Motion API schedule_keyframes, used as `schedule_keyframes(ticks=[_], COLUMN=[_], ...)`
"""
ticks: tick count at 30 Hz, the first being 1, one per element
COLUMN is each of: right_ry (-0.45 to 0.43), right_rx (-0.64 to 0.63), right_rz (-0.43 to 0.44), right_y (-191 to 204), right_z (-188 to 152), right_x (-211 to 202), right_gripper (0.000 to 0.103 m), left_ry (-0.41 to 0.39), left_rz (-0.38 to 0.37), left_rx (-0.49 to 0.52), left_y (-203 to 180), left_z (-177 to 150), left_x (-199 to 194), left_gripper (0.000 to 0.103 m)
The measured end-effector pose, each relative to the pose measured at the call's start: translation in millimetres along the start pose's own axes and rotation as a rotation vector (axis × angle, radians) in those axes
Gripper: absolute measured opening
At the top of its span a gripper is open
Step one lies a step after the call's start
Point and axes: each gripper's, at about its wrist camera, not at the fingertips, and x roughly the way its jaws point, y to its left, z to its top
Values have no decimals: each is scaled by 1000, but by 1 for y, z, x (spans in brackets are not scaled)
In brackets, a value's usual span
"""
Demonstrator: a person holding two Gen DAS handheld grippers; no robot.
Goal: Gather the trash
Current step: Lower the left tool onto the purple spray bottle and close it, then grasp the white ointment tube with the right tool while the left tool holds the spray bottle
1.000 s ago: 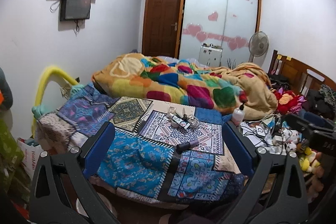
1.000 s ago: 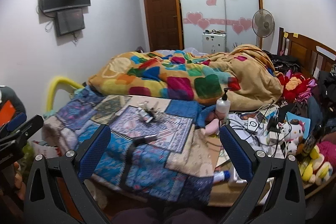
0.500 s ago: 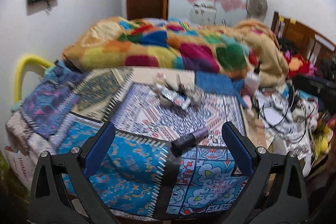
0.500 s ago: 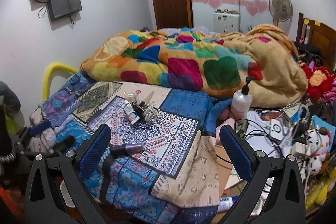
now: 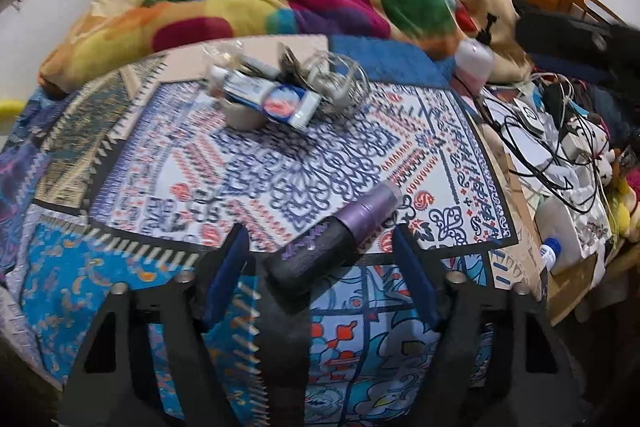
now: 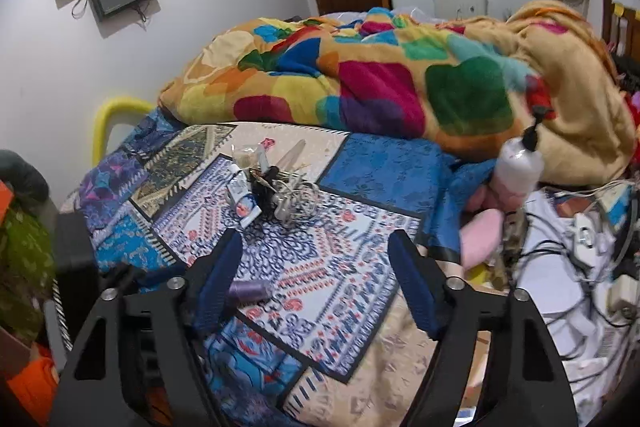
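- Closing in on the patterned bed cover [image 5: 304,163], the left tool [image 5: 320,267] straddles a dark purple tube [image 5: 332,239] that lies slantwise between its jaws; the jaws have just been narrowing to about half width, but the blue pads [image 5: 224,279] are not yet pressing on it.
- The right tool [image 6: 316,279], also just narrowed to half width, holds nothing; the same tube shows just inside its left finger [image 6: 218,279].
- A second heap of trash [image 5: 280,91], a squeezed tube, wrappers and tangled wire, lies farther up the cover, well apart from both tools.
- Risk: the tube is round and lies askew to the jaws, so a squeeze may roll or pivot it away.
- Risk: soft cloth beneath may bunch into the pads.
- Risk: both tools converge near one item and could knock each other.
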Motion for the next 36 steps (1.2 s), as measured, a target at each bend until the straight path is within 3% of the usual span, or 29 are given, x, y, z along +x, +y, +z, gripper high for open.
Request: schedule_keyframes(ticks=[3,6,9,14,18,20,24,28,33,36], right_ry=[33,43,65,101,152,181,212,247,272,283], right_rx=[-19,-67,-99,-156,-155,-158,-189,-211,-224,-233], right_rz=[49,81,138,150,198,219,182,172,180,175], right_y=[1,9,18,35,44,47,56,59,63,65], right_z=[8,16,21,25,29,31,30,29,25,24], right_x=[12,19,29,54,80,92,113,128,137,144], right_gripper=[57,51,49,33,28,28,28,28,28,28], left_ry=[14,-7,-17,-25,-31,-33,-25,-15,1,0], left_rz=[-1,36,68,101,153,151,168,143,-1,-6], left_rx=[7,-6,-50,-181,-265,-274,-243,-238,-294,-276], left_y=[-1,0,8,41,67,72,69,71,79,76], left_z=[-1,-2,-4,-7,-11,-12,-13,-10,-9,-10], left_x=[8,10,9,3,-2,-3,-3,-3,-7,-8], left_gripper=[50,46,46,46,46,46,46,46,46,46])
